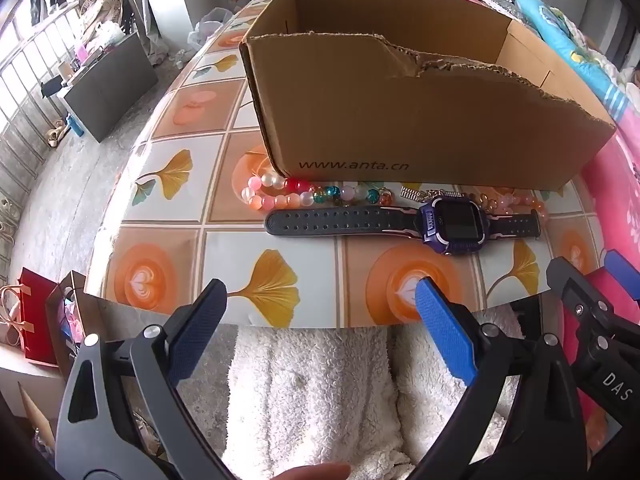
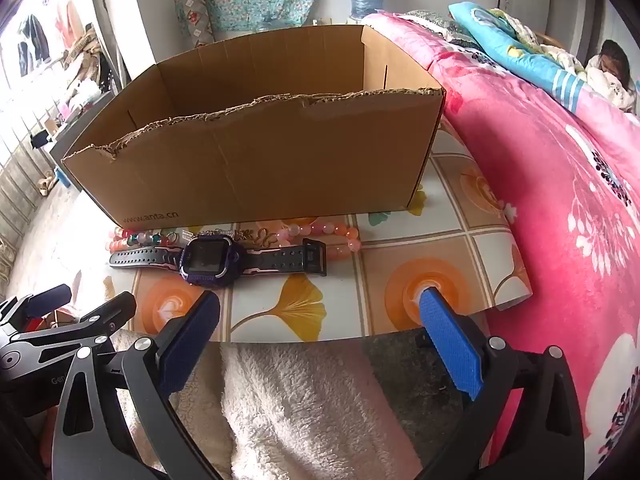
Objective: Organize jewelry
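A purple smartwatch (image 1: 452,226) (image 2: 210,258) with a black strap lies flat on the table in front of an open cardboard box (image 1: 400,120) (image 2: 256,160). Between watch and box lie pink and coloured bead bracelets (image 1: 304,194) (image 2: 320,234) and a small silver chain piece (image 1: 416,193) (image 2: 240,235). My left gripper (image 1: 320,300) hangs open over the table's near edge, left of the watch face. My right gripper (image 2: 320,312) is open too, near the front edge, below and right of the watch. Nothing is between either pair of fingers.
The table (image 1: 168,220) (image 2: 440,240) has a tiled leaf-and-heart cover. A pink floral quilt (image 2: 560,200) borders it on the right. A white fluffy cloth (image 1: 312,392) (image 2: 288,408) lies below the front edge. Red bags (image 1: 36,320) stand on the floor at left.
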Demonstrator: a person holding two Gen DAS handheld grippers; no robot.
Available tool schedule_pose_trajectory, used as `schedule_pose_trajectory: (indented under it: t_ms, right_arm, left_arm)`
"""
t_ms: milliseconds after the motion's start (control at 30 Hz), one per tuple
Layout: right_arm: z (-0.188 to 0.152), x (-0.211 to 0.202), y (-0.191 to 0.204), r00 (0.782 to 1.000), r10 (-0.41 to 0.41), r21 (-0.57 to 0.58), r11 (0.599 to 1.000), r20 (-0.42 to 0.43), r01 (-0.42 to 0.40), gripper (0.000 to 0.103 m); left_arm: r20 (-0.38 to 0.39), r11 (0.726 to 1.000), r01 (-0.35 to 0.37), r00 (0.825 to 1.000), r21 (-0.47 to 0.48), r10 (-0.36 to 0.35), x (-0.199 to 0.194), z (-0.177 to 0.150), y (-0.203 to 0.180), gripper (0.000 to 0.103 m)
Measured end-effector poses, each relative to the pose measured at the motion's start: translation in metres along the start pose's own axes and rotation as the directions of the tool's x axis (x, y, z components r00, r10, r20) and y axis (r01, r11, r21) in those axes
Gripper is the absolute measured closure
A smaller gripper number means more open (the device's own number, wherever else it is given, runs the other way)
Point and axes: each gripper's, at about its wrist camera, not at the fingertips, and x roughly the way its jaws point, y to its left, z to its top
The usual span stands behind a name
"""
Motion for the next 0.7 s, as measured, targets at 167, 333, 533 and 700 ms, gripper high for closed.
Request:
schedule_pose_trajectory:
  t_ms: [167,333,533,700]
  right_arm:
    - [0.001,0.001,0.002,1.0,0.007,0.0,1.0,-0.006,-0.007,0.005]
    - [-0.001,0.001,-0.001,1.0,0.009,-0.001,1.0,-0.012,-0.009,0.005]
    - [0.002,0.004,0.001,1.0,0.004,-0.004,1.0,-0.016,-0.004,0.005]
    - [0.001,0.004,0.001,1.0,0.003,-0.006,1.0,-0.015,-0.003,0.005]
  left_arm:
    - [0.002,1.0,-0.006,1.0,0.004,0.006,-0.001,-0.001,0.0,0.012]
    - [-0.001,1.0,-0.01,1.0,0.001,0.01,0.0,-0.001,0.0,0.012]
    - [-0.001,1.0,-0.009,1.0,0.005,0.009,0.01,-0.012,0.006,0.012]
    - [-0.005,1.0,-0.012,1.0,0.011,0.012,0.002,-0.003,-0.002,0.012]
